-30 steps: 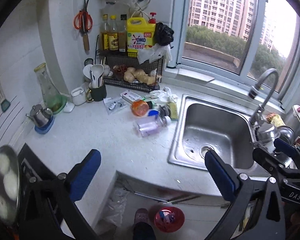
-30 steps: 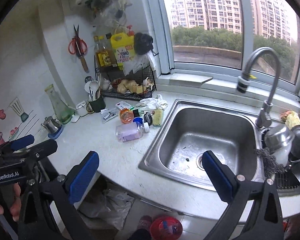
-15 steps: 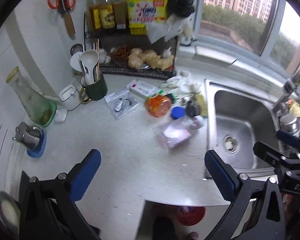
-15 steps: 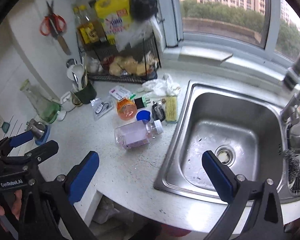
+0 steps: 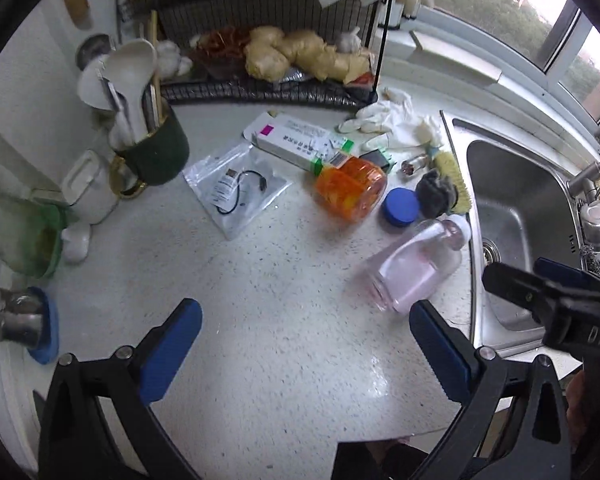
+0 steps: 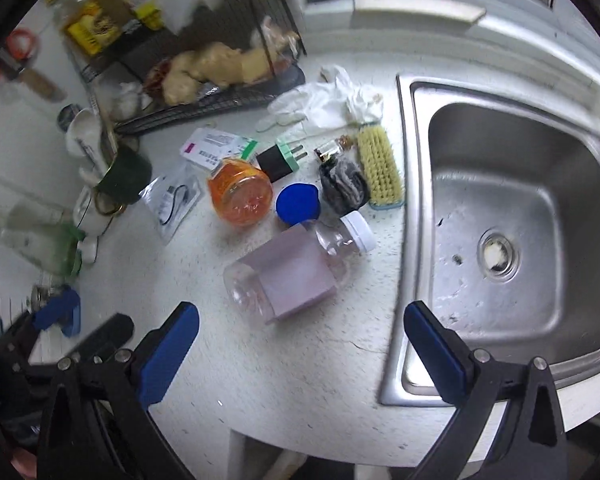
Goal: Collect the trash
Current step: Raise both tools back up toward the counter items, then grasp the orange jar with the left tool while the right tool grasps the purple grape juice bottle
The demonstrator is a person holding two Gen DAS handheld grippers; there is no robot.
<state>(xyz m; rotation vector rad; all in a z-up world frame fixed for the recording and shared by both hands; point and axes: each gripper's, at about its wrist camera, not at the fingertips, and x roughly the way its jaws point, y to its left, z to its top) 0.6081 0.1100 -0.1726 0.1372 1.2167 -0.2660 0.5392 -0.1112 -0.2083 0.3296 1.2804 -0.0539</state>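
Note:
Litter lies on the speckled countertop (image 5: 260, 320). A clear bottle with a pink label (image 6: 296, 272) (image 5: 412, 272) lies on its side. Behind it lie an orange jar (image 6: 240, 196) (image 5: 350, 188), a blue lid (image 6: 298, 204) (image 5: 400, 207), a white carton (image 5: 296, 142) and a clear bag holding a cable (image 5: 236, 188). My left gripper (image 5: 304, 352) hovers open over bare counter, short of the bottle. My right gripper (image 6: 300, 344) is open just in front of the bottle, nothing between its fingers.
A steel sink (image 6: 500, 216) lies to the right. A scrub brush (image 6: 380, 168), a dark scourer (image 6: 344, 188) and white gloves (image 6: 324, 100) sit beside it. A wire rack with ginger (image 5: 300, 56) and a green utensil mug (image 5: 152, 148) stand at the back.
Both grippers have moved forward and down toward the counter, so the litter looms larger. The right gripper has closed in on the pink bottle. Both stay open.

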